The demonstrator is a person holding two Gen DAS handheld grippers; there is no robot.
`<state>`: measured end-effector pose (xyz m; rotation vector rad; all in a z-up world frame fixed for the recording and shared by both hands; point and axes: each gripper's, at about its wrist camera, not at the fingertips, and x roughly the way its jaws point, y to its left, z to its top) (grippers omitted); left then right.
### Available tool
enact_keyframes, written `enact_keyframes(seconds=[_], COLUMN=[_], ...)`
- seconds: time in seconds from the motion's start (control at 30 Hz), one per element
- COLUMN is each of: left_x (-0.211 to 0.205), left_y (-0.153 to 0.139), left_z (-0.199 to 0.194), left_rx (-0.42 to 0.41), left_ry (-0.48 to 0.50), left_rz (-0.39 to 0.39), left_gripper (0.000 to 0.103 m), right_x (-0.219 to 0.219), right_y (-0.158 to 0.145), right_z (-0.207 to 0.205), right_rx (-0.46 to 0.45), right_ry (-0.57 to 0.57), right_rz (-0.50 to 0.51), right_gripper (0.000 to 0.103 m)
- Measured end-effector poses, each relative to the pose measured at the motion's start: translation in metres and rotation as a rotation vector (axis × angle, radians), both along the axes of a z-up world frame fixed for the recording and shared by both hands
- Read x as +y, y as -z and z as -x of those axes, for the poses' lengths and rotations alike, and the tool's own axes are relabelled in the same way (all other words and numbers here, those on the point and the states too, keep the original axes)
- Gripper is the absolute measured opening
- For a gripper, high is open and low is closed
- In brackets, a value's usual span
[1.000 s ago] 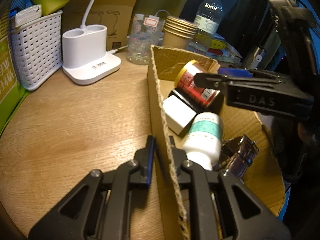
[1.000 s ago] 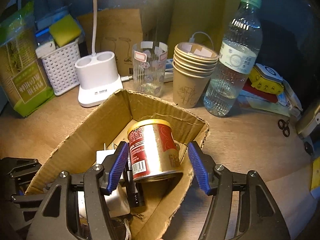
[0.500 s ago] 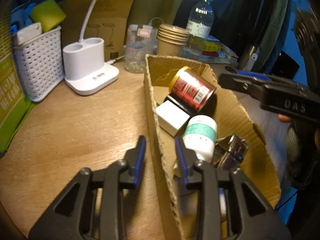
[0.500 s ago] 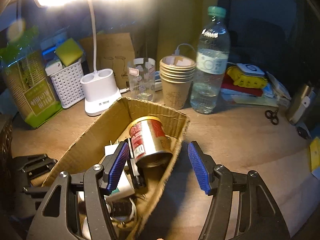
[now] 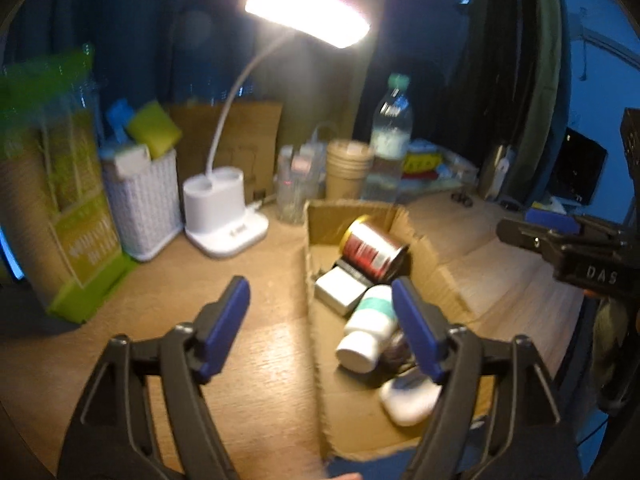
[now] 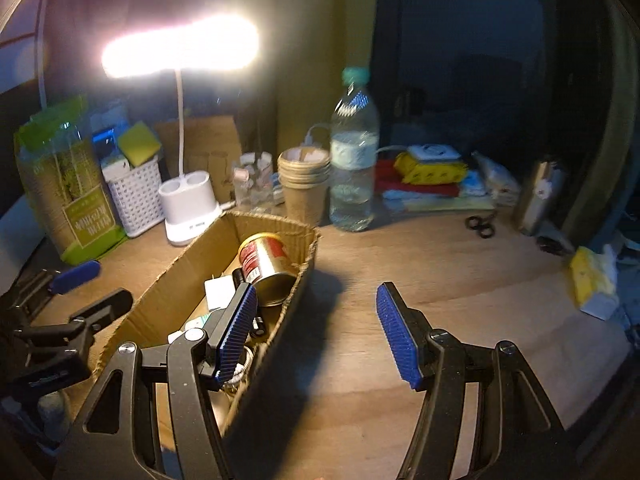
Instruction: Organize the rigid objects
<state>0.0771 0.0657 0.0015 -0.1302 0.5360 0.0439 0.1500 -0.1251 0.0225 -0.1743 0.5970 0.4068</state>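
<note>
Both grippers, left [image 5: 320,320] and right [image 6: 316,332], have released and withdrawn, jaws wide, empty. Can [image 6: 266,266] lies in box [image 5: 432,276] at 12 o'clock: rigid, smooth; grip its sides.

one cardboard box [image 5: 362,412] at 6 o'clock, one red can [image 5: 372,249], one white bottle [image 5: 368,334], one water bottle [image 6: 354,168], one lamp [image 6: 188,216].

my right gripper [image 6: 316,332] hangs with its jaws wide apart over the wooden table [image 6: 460,272], holding nothing. its left finger overlaps the cardboard box [image 6: 168,292], where a red and gold can [image 6: 266,266] lies tipped.
</note>
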Motion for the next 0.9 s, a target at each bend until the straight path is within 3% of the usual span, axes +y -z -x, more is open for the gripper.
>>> enact_keyframes(seconds=[0.13,0.3,0.53,0.7,0.9], left_x=[-0.02,-0.036,-0.051,-0.064,-0.066], left_y=[-0.02,-0.047,-0.082,-0.097,-0.104], left_z=[0.024,0.048,0.086,0.105,0.111], left_rx=[-0.063,-0.125,-0.237,-0.279,-0.296], left_ry=[0.026,0.043,0.032,0.066,0.068], left_rz=[-0.035,-0.025,-0.029,-0.067,-0.061], left_gripper=[0.085,0.087,0.098,0.098,0.099], right_x=[-0.019,-0.041,-0.071,-0.077,-0.076], right_y=[-0.018,-0.038,-0.063,-0.065,-0.061], right_z=[0.032,0.075,0.136,0.163,0.167], right_rx=[-0.066,-0.142,-0.285,-0.367,-0.376], right_ry=[0.044,0.091,0.203,0.253,0.268], right_rz=[-0.024,-0.04,-0.069,-0.059,-0.056], right_gripper=[0.066,0.066,0.07,0.073,0.078])
